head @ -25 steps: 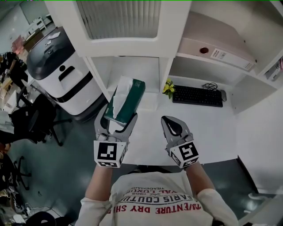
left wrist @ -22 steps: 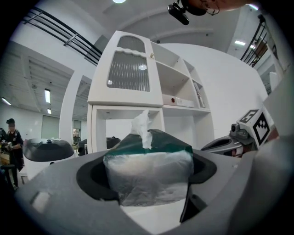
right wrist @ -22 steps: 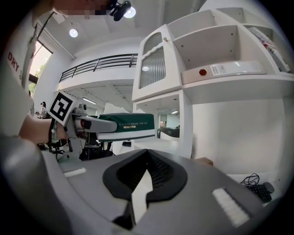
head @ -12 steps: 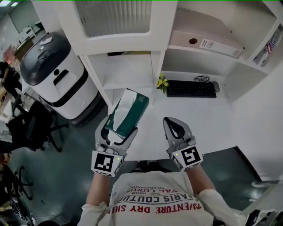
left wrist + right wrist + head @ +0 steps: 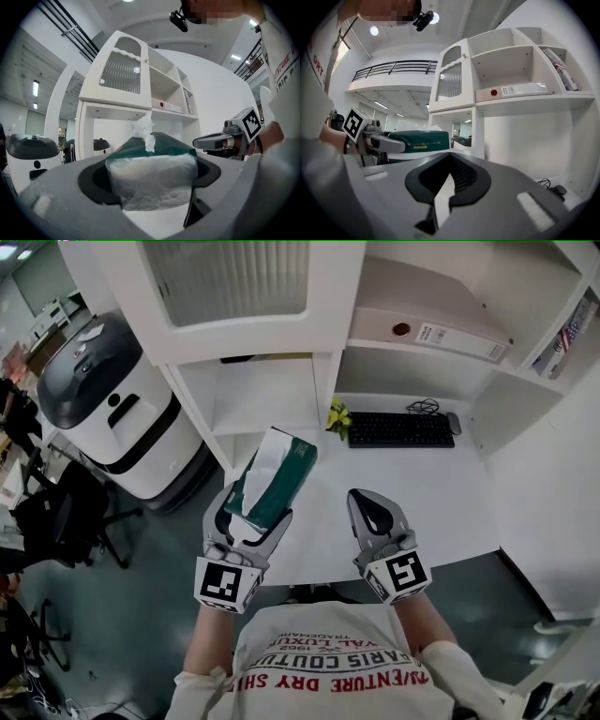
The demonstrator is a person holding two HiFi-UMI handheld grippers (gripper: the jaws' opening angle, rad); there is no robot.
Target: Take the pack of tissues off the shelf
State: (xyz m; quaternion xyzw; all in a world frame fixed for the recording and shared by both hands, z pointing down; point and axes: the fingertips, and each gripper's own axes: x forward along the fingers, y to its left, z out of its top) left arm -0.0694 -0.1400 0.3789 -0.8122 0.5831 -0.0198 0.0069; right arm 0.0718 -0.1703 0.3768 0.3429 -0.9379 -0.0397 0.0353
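Note:
The pack of tissues (image 5: 272, 479) is dark green with a clear end and a white tissue sticking out of its top. My left gripper (image 5: 248, 509) is shut on its near end and holds it in the air in front of the shelf unit (image 5: 281, 362), over the left edge of the desk (image 5: 441, 502). In the left gripper view the pack (image 5: 152, 180) fills the gap between the jaws. My right gripper (image 5: 372, 509) hovers beside it to the right, shut with nothing in it. The right gripper view shows the pack (image 5: 419, 140) side-on at the left.
A black keyboard (image 5: 400, 430) and small yellow flowers (image 5: 336, 416) lie at the back of the desk. A white binder (image 5: 431, 334) lies on the shelf above. A white and grey machine (image 5: 103, 399) and a dark office chair (image 5: 66, 512) stand to the left.
The left gripper with the pack has drawn a little back from the shelf toward the person. The right gripper has hardly moved.

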